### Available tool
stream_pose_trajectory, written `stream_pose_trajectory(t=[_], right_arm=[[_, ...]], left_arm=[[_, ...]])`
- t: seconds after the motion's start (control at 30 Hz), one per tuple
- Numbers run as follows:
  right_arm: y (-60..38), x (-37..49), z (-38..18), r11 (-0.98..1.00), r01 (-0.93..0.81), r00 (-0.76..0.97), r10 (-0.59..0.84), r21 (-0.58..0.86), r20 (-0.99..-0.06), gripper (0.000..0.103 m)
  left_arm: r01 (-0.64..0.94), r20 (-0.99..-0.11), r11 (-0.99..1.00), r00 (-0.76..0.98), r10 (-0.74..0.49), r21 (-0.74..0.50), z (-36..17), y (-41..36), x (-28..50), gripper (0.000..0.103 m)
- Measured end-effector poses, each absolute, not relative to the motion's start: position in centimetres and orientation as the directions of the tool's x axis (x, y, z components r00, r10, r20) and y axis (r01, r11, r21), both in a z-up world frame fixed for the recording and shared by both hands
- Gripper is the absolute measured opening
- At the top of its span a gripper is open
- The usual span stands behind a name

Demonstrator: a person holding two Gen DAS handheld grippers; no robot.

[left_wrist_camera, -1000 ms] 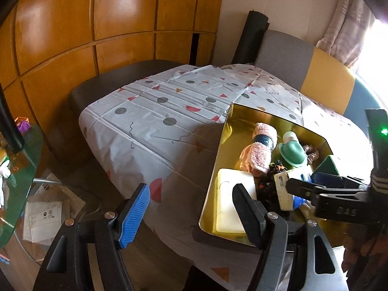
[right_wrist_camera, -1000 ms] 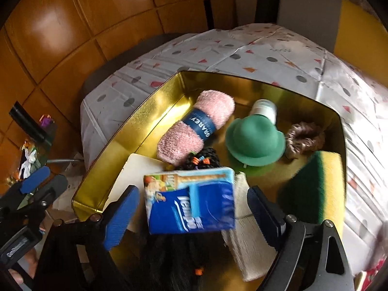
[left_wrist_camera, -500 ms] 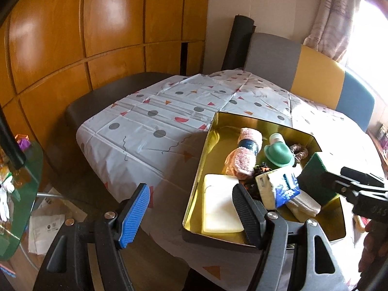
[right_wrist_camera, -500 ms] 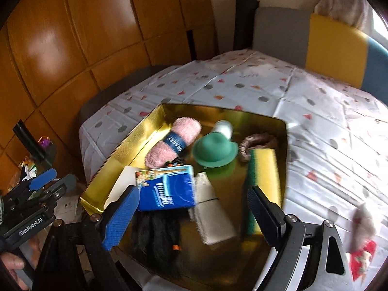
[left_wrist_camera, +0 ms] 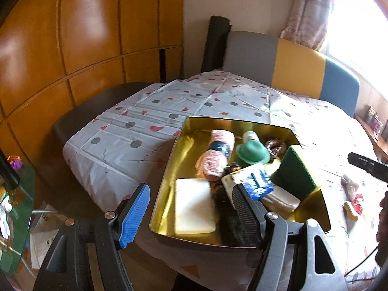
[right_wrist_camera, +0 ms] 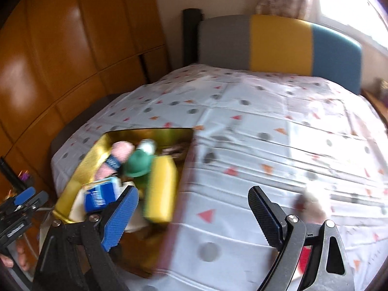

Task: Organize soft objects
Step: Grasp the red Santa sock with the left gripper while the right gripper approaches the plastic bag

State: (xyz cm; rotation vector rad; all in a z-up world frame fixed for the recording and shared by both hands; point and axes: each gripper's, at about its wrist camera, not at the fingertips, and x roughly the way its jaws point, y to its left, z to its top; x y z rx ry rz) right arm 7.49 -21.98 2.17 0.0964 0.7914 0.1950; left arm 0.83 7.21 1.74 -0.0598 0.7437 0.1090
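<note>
A gold tray (left_wrist_camera: 167, 177) sits on the patterned tabletop (left_wrist_camera: 150, 126), holding a pink towel roll (left_wrist_camera: 215, 155), green hat (left_wrist_camera: 252, 152), sponge (left_wrist_camera: 295, 169) and tissue pack (left_wrist_camera: 259, 181). Both hand-held grippers, left (left_wrist_camera: 191, 208) and right (right_wrist_camera: 194, 215), hover with fingers spread wide, holding nothing. A small doll (left_wrist_camera: 354, 201) lies right of the tray.

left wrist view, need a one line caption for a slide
Open left gripper hovers before a gold tray holding a pink towel roll, green hat and sponge.
</note>
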Motion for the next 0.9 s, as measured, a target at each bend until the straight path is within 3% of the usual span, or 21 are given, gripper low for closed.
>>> stream_pose_trajectory(t=[0.23, 0.57, 0.7, 0.9], right_arm=[[-30.2, 6.8, 2.2, 0.99, 0.029, 0.707, 0.076, 0.135, -0.703, 0.093], [-44.1, 4.3, -0.6, 0.912, 0.381, 0.665, -0.158, 0.15, -0.73, 0.095], [-47.9, 3.0, -3.3, 0.826, 0.526, 0.596, -0.189, 0.201, -0.781, 0.095], [-49.6, 2.6, -3.2, 0.787, 0.545, 0.623, -0.149, 0.289, -0.768, 0.095]], left_arm=[[-0.001, -0.656, 1.0, 0.754, -0.006, -0.009, 3.0, 3.6, 1.1, 0.072], [0.281, -0.67, 0.957, 0.697, -0.255, -0.071, 4.5, -5.3, 2.4, 0.072], [0.419, -0.707, 0.907, 0.628, -0.324, -0.043, 3.4, -10.9, 2.8, 0.072], [0.637, -0.763, 0.77, 0.487, -0.424, -0.021, 0.5, -20.0, 3.1, 0.072]])
